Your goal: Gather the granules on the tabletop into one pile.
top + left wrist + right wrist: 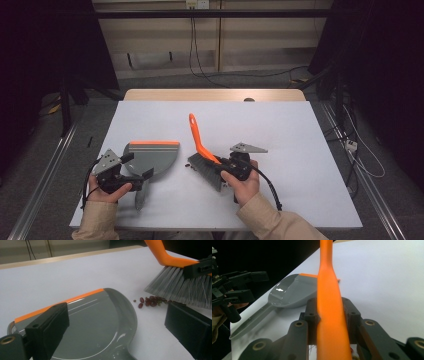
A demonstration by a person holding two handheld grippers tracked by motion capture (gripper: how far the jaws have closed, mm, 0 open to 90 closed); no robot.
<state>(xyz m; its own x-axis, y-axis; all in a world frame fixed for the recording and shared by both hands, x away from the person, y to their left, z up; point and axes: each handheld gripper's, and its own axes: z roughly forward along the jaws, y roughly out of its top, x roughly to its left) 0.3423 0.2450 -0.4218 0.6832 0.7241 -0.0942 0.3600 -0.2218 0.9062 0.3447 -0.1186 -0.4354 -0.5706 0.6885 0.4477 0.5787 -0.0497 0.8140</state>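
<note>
While the right gripper (226,167) clamps its jaws tight around the orange handle of the one hand brush (202,150), the grey bristles rest on the white table (300,150), with the handle sticking up and away from the person. In the right gripper view the handle runs straight up between the two jaws, both pressed against it.

So the count: one brush, one dustpan (152,156), two grippers, and one small heap of dark reddish beans (151,301). I can't count the beans exactly, they're clumped and partly under the bristles, but it's a dozen-ish at a guess. They sit on the table right at the bristle tips, between the brush and the curved side of the dustpan, close to the pan yet not in it.

The dustpan is grey with one orange lip strip, lying flat on the table left of the brush, its handle pointing back toward the person.

The left gripper (134,171) hangs over the near part of the pan with its jaws wide apart and nothing pinched between them; the left gripper view shows the pan below the gap.
</note>
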